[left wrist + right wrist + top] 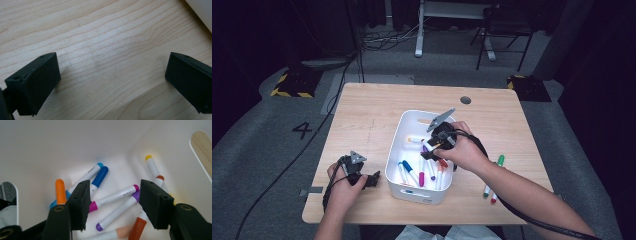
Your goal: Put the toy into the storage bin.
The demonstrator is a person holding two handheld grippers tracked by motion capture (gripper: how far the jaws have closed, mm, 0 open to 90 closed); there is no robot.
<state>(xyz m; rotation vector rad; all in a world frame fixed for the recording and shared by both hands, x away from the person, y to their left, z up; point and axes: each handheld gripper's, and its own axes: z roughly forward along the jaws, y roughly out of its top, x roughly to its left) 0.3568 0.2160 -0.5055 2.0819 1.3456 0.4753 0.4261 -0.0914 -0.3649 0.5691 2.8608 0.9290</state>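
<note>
Orange marker (pixel 60 191) plain from right hand-held gripper (pixel 113 205) view

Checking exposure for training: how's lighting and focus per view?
High view: table lit, surroundings near black. Left gripper view: wood grain sharp, fingers softly blurred. Right gripper view: white bin washed out, markers clear, near fingers soft.

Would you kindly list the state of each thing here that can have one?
Left gripper: open, empty, over bare table.
Right gripper: open, empty, inside the bin.
White bin: upright, holding capped markers.
Two markers: lying on the table, outside the bin.
</note>
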